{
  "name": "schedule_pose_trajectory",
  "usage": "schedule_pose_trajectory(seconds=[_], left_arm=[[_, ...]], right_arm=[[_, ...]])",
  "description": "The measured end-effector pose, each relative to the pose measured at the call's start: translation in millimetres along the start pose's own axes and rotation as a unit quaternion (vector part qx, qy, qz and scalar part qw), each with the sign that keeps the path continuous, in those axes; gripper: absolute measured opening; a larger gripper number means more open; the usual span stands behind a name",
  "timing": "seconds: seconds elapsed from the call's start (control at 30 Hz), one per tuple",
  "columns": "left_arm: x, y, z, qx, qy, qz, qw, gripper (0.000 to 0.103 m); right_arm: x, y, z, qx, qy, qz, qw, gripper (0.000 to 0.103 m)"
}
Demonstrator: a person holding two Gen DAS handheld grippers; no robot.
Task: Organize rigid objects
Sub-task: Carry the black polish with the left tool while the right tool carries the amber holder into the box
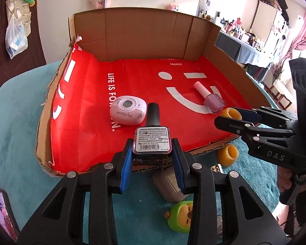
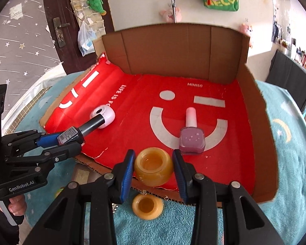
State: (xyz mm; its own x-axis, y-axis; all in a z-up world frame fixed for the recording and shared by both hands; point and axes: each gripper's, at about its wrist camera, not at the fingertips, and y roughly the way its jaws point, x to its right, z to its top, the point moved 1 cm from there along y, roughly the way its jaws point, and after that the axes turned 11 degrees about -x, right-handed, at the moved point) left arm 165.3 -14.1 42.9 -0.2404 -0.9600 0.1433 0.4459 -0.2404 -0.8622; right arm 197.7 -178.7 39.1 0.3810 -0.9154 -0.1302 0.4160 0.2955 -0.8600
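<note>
Both carries are at the placing step. The left claw (image 1: 152, 153) grips a dark polish bottle (image 1: 152, 140) with a barcode label reading 10ml; the right claw (image 2: 154, 167) clamps a yellow jar (image 2: 153, 166). Each hangs over the cardboard tray (image 2: 263, 143)'s near edge; next, lower and release ahead, short of the pink bottle (image 2: 191, 136). Beyond: "MINISO", "LIFE IS FO…".

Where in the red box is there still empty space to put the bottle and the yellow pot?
Most bare red floor lies between the back cardboard wall and the pink nail polish bottle, and in the left strip beside the white My Melody gadget. The near middle is crowded: the left gripper holds a dark nail polish bottle there, the right gripper a yellow pot.
</note>
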Motion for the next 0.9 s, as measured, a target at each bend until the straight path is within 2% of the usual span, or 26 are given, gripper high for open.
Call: schedule_pose_trajectory(seconds=[0.33, 0.9], left_arm=[[-4, 19, 13, -0.029, 0.004, 0.009, 0.9995, 0.033], [-10, 43, 33, -0.036, -0.006, 0.020, 0.9991, 0.033]], right_arm=[[5, 22, 7, -0.032, 0.014, 0.022, 0.999, 0.040], [15, 38, 18, -0.029, 0.021, -0.030, 0.999, 0.040]])
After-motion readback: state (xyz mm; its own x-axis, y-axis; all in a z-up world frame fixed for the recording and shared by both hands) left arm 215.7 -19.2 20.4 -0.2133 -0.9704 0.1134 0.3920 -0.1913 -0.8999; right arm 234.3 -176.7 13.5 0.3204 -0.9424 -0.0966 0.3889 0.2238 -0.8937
